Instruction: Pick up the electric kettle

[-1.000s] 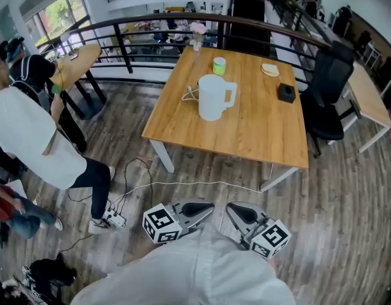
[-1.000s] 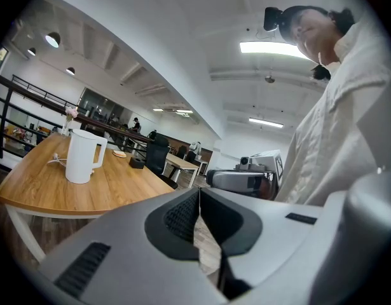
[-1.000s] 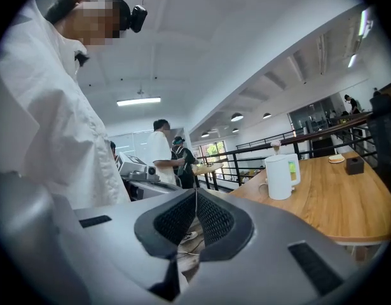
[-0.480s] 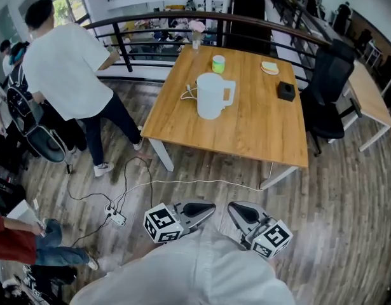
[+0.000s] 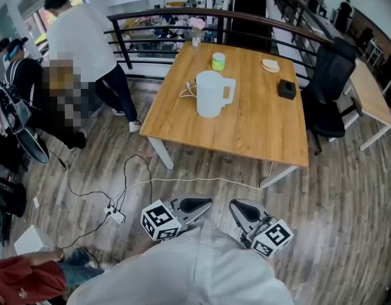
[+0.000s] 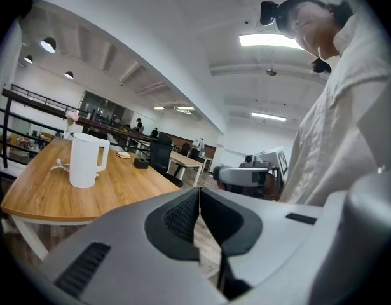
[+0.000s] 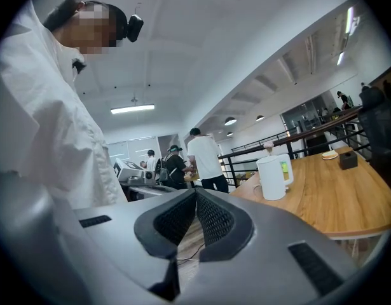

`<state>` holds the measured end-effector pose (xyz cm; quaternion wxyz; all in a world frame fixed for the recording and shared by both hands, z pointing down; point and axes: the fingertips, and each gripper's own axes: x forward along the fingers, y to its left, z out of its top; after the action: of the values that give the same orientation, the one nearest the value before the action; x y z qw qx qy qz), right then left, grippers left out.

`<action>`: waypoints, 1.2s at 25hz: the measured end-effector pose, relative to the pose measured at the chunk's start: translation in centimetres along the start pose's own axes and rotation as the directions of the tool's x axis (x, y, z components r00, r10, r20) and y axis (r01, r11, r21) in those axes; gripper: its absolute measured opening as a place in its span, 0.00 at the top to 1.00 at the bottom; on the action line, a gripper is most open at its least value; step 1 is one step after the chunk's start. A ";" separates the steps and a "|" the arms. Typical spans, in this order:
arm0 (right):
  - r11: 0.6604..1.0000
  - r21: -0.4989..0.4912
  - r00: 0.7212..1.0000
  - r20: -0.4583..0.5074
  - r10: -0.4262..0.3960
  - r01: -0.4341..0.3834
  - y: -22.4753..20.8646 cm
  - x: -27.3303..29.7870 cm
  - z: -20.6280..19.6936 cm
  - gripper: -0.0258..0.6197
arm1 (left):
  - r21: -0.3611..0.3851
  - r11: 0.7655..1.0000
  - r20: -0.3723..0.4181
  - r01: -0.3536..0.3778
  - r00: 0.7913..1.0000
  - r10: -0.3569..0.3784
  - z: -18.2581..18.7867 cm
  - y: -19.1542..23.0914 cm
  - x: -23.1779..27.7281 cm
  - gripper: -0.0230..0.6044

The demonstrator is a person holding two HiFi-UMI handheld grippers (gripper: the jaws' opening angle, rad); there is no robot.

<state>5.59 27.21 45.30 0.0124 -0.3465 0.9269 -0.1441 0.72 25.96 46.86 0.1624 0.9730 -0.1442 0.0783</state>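
A white electric kettle (image 5: 211,94) with its handle to the right stands on the wooden table (image 5: 246,132), well ahead of both grippers. Its cord trails off its left side. The left gripper (image 5: 196,204) and right gripper (image 5: 240,210) hang close to my body over the wood floor, far short of the table. Both are shut, with nothing between the pads. The kettle (image 6: 87,161) shows at left beyond the left gripper (image 6: 199,192) in the left gripper view. It stands at right in the right gripper view, kettle (image 7: 273,178) past the right gripper (image 7: 196,192).
On the table also stand a green cup (image 5: 219,61), a black box (image 5: 286,91), a small plate (image 5: 269,67) and a flower vase (image 5: 196,33). A black office chair (image 5: 329,88) is at its right. A cable and power strip (image 5: 116,215) lie on the floor. People stand at the left by the railing (image 5: 157,18).
The person in the white shirt has walked away toward the railing at the upper left. Both grippers and the kettle have stayed where they were.
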 end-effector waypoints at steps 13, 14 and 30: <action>0.999 0.029 0.999 0.026 -0.047 0.046 -6.2 3.6 2.0 0.94 | -0.041 0.988 0.283 -0.149 0.947 0.155 7.1 9.5 -0.4 0.95; 0.999 0.032 0.999 0.028 -0.042 0.041 -6.7 4.2 2.4 0.94 | -0.041 0.990 0.279 -0.138 0.949 0.144 7.3 9.9 0.0 0.95; 0.999 0.026 0.999 0.010 -0.038 0.037 -15.2 14.9 6.8 0.94 | -0.046 0.999 0.252 -0.029 0.967 0.039 11.5 20.9 3.5 0.95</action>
<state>4.81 4.98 44.14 0.0188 -0.3644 0.9182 -0.1545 -1.20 2.24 42.90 0.1618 0.9688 -0.1820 -0.0466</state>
